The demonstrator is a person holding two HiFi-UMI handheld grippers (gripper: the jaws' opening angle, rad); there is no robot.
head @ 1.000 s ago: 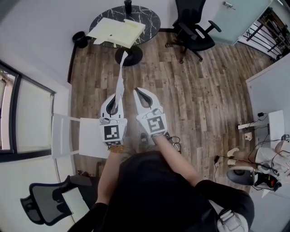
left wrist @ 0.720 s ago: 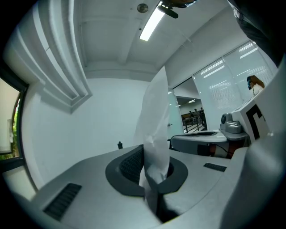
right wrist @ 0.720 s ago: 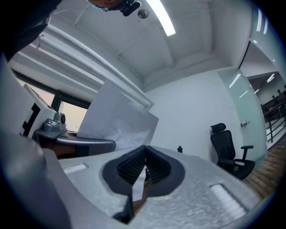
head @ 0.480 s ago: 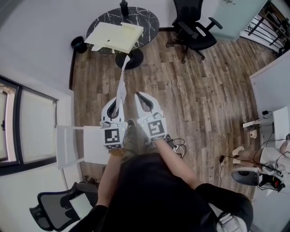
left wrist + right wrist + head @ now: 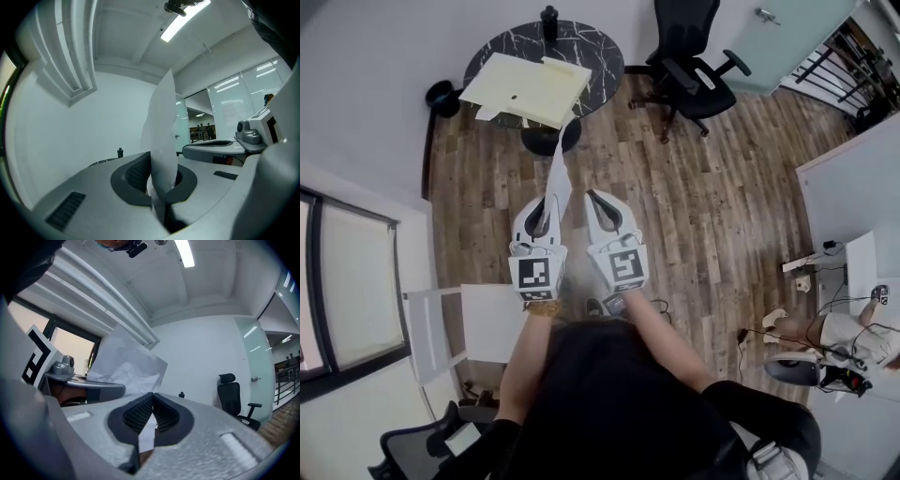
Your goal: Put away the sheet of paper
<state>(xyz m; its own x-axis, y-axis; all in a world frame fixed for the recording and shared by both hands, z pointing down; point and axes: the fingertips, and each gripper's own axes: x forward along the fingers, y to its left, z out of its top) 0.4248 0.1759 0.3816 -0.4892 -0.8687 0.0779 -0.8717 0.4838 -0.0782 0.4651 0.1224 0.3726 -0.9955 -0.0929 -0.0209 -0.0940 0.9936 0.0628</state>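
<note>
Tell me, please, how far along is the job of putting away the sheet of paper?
Done: the sheet of paper is picked up, the left gripper shut on it. In hand: it is carried above the wooden floor, with the right gripper shut beside it. Left: it is not yet put down anywhere; the round table with a cream tray lies ahead.

Bright, even office light; strong fisheye bending.
A ceiling strip light (image 5: pixel 176 26) glares white; both gripper views darken at the corners, and the nearest surfaces look perhaps slightly soft.
</note>
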